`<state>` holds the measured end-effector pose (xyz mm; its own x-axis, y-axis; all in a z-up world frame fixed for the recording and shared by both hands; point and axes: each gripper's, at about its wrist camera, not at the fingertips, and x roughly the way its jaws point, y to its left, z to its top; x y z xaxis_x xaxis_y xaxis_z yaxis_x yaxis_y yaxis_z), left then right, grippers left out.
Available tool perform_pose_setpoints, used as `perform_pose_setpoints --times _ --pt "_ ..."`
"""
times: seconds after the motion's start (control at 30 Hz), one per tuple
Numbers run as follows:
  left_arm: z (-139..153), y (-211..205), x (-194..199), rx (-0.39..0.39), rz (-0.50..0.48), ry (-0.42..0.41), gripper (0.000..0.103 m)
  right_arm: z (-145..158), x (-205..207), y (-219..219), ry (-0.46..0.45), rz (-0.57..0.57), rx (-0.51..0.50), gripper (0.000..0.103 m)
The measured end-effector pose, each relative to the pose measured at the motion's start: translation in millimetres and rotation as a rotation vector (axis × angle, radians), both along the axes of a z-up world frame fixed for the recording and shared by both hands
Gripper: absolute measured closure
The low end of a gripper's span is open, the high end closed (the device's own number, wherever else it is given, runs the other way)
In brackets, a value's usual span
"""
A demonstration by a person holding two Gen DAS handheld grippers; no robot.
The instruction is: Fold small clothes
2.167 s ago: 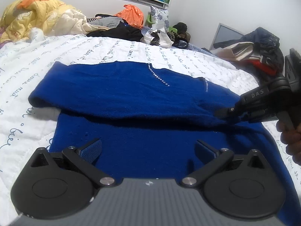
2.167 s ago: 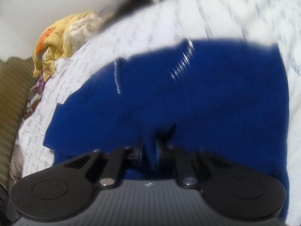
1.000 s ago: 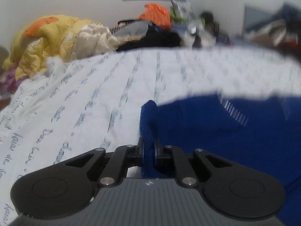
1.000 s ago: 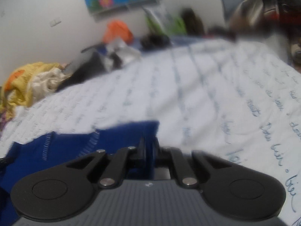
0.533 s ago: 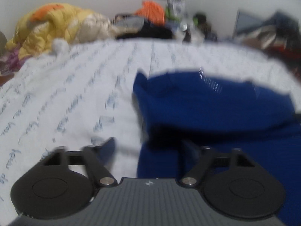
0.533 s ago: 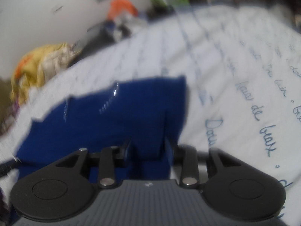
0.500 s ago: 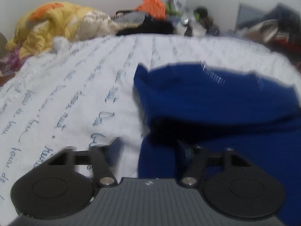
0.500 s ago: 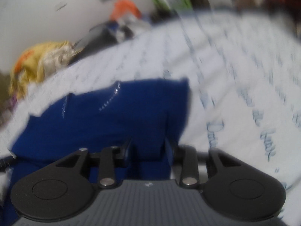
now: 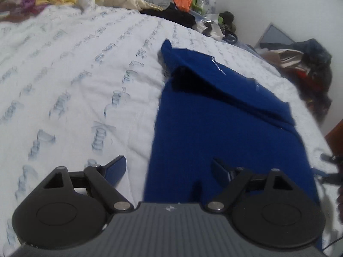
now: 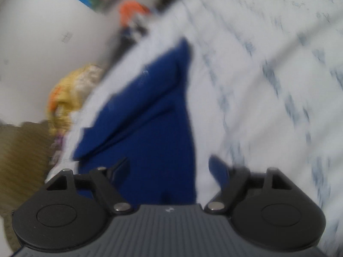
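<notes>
Left wrist: white script-printed bedspread (image 9: 64, 81) under blue garment (image 9: 225, 128).

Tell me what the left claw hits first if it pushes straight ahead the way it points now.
Probably the blue garment: the open left claw straddles its left edge on the white bedspread. Height above the cloth is unclear.

Royal-blue garment (image 9: 225, 132), white script-printed bedspread (image 9: 64, 81)
</notes>
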<state>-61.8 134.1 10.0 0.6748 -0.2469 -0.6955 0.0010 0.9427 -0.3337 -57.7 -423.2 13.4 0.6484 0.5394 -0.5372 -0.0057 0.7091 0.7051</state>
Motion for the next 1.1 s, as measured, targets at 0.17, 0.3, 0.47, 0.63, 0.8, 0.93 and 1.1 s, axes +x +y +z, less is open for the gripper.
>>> perform_pose_setpoints --times 0.17,0.3,0.47,0.63,0.8,0.93,1.1 --pt "3 -26 4 0.133 -0.029 0.008 0.051 3 -15 27 0.004 0.063 -0.086 0.06" --pt "3 -41 8 0.305 -0.024 -0.024 0.097 -1 -9 34 0.018 0.072 -0.188 0.1" --pt "3 -20 -11 0.297 -0.008 -0.034 0.095 -9 -27 2 0.01 -0.005 -0.115 0.101" --pt "7 1 -42 0.074 -0.025 0.052 0.048 -10 -54 2 0.079 -0.009 0.019 0.079" --pt "0 7 -80 -0.124 -0.043 0.084 0.034 -23 -101 10 0.147 0.092 0.168 0.061" --pt "-1 1 -81 -0.132 -0.056 0.088 0.04 -29 -126 31 0.177 0.189 0.217 0.061" --pt "-3 4 -73 -0.028 -0.056 0.12 0.095 -22 -133 32 0.167 0.181 0.09 0.1"
